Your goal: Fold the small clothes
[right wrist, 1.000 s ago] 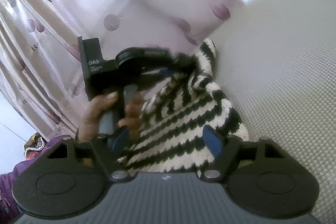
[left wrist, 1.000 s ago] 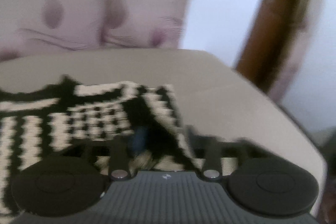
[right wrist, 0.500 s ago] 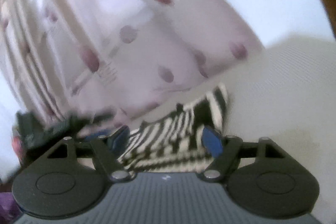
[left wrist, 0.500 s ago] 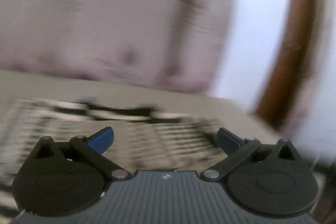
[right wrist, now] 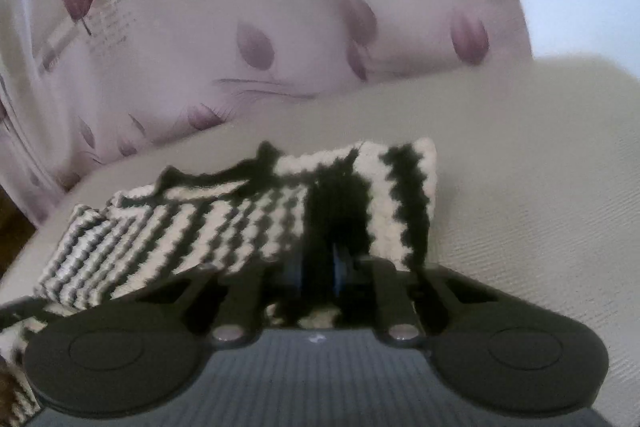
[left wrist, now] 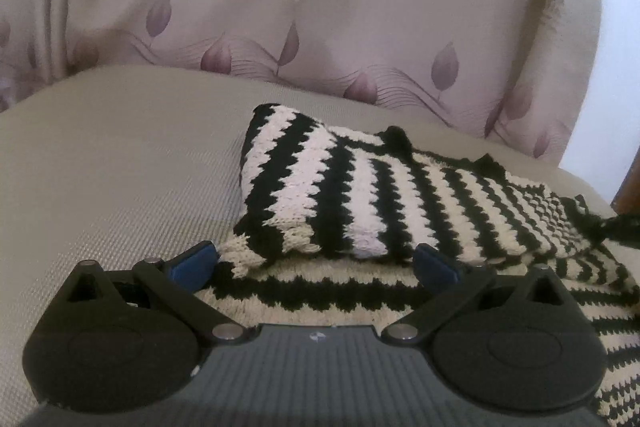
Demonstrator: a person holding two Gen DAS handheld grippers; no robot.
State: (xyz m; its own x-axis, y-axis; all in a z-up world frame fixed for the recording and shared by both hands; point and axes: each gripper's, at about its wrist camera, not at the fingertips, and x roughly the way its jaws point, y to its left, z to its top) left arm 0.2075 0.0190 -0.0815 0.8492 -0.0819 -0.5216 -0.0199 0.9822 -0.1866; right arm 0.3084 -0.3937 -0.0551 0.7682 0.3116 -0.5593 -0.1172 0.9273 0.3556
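Left gripper (left wrist: 316,267): jaws spread as wide as they go, nothing pinched — the blue pads (left wrist: 192,263) sit apart over the near edge of the garment.
Right gripper (right wrist: 318,269): jaws have just been closing and now stand nearly together, knit fabric caught between the pads.
Striped knit garment (left wrist: 360,203): black-and-cream, partly folded — one flap lies doubled over the rest, on the beige cushion (left wrist: 112,163).
Behind: pale curtain (left wrist: 280,7) with purple leaf print.

Black-and-cream striped knit garment (left wrist: 360,195) lies partly folded over itself.
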